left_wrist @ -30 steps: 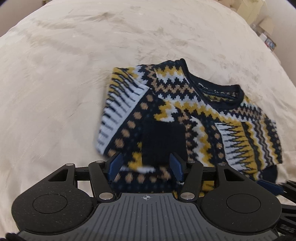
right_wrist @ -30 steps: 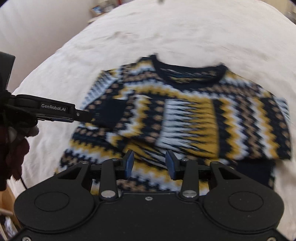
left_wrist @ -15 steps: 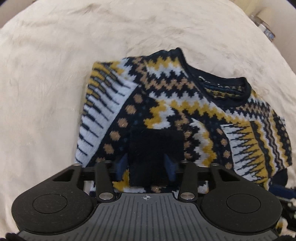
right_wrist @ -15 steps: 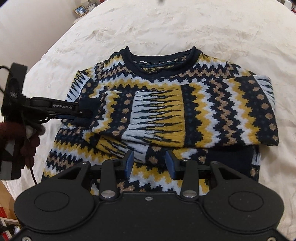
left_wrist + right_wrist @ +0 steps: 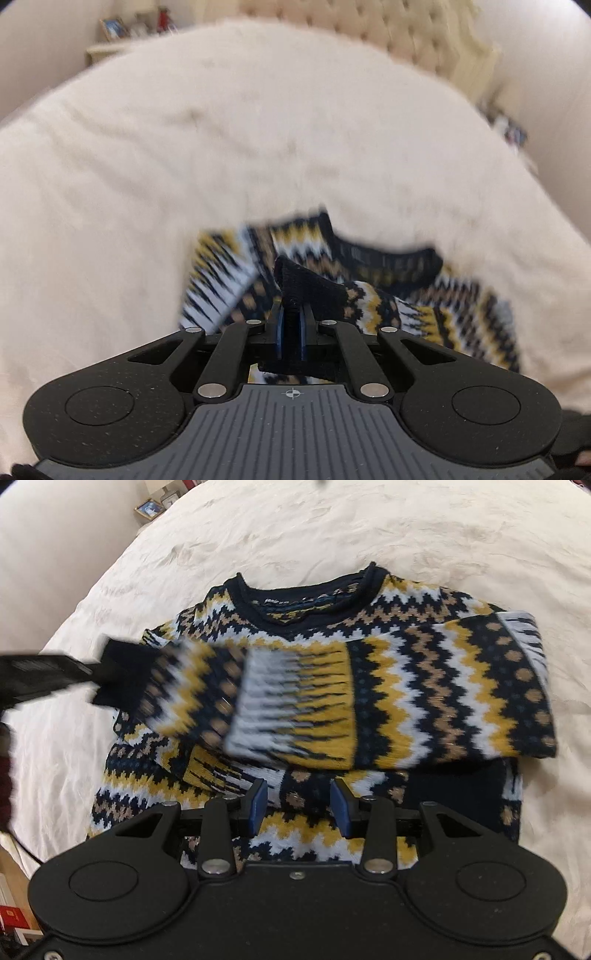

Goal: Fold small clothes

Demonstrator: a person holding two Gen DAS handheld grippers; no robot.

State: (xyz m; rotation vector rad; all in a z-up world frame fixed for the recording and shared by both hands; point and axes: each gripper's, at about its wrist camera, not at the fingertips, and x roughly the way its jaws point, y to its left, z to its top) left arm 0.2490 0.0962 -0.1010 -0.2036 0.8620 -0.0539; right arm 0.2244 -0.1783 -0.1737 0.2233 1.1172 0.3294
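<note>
Cream bed (image 5: 332, 528) carries the sweater (image 5: 424, 686). Left gripper (image 5: 291, 328) is clamped on the cuff (image 5: 306, 288) (lifted to refold the sleeve); right gripper (image 5: 298, 805) hovers, fingers apart and empty.

The sweater (image 5: 369, 686) lies on the bed cover (image 5: 295, 524), neckline toward the far side. One sleeve (image 5: 295, 705) is folded across its chest, and its cuff (image 5: 306, 291) sits between the left gripper's (image 5: 291, 332) pads. The right gripper (image 5: 297, 806) is over the hem, nearest the camera.
</note>
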